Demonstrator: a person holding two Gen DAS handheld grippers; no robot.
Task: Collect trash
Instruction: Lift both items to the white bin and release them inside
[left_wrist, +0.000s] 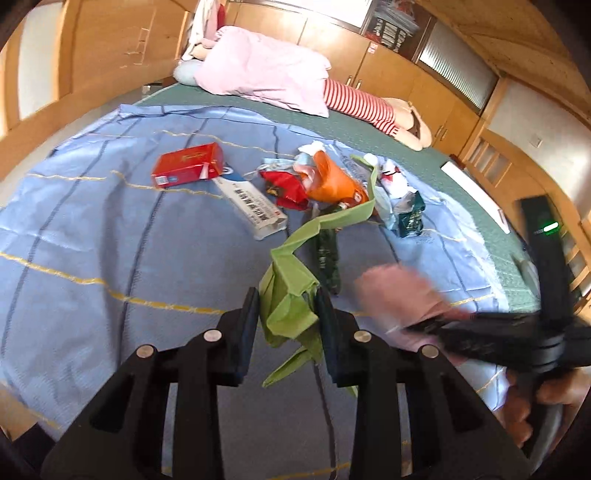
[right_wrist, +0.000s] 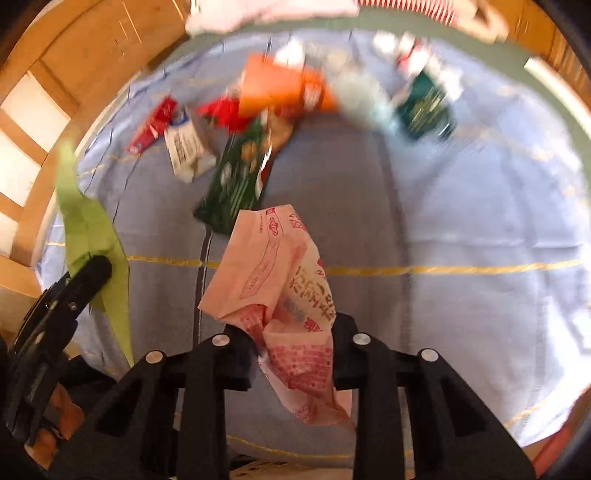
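Left gripper jaws clamping green bag, right gripper jaws clamping pink wrapper, bare blue sheet left of litter pile

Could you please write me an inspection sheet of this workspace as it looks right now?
Surface: blue striped sheet spread over a green mattress.
Job's things: green bag held in the left tool; pink printed wrapper held in the right tool.
Clutter: red box, white carton, orange packet, red wrapper, dark green wrapper, teal packet, all lying on the sheet.
Grippers: both shut on their loads; the right view is blurred.
Cables: nothing seen.
Surroundings: pink pillow, striped plush toy, wooden cabinets.
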